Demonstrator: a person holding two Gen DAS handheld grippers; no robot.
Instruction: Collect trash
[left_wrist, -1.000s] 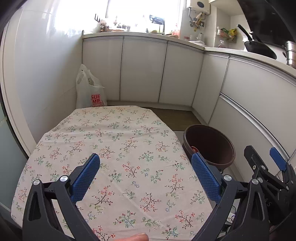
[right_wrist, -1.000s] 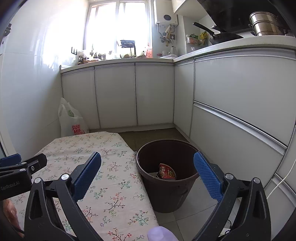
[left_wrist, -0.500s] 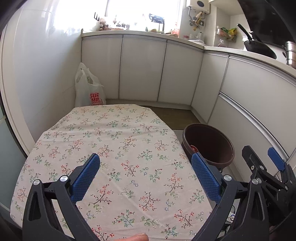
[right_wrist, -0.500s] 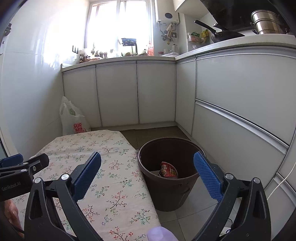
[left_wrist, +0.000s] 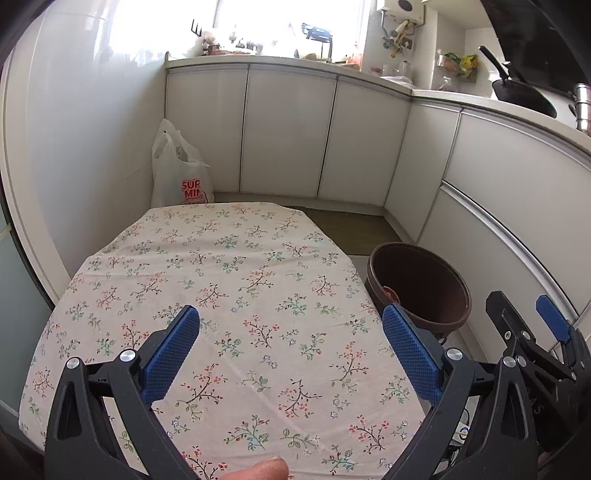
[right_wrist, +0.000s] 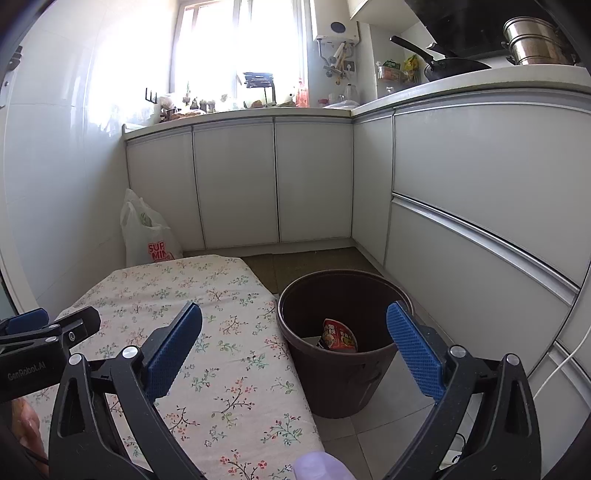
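A dark brown trash bin (right_wrist: 343, 339) stands on the floor right of the table; it also shows in the left wrist view (left_wrist: 419, 286). A red printed noodle cup (right_wrist: 338, 335) lies inside it. My right gripper (right_wrist: 293, 334) is open and empty, held in front of the bin and the table's right edge. My left gripper (left_wrist: 290, 341) is open and empty above the floral tablecloth (left_wrist: 221, 295). No loose trash shows on the cloth.
White kitchen cabinets (right_wrist: 273, 184) run along the back and right. A white plastic shopping bag (left_wrist: 181, 173) stands on the floor behind the table by the left wall. A pan (right_wrist: 448, 68) and steel pots (right_wrist: 535, 37) sit on the counter.
Both grippers have drawn back and risen slightly, so the table and bin look a little farther off. Both stay open and empty.
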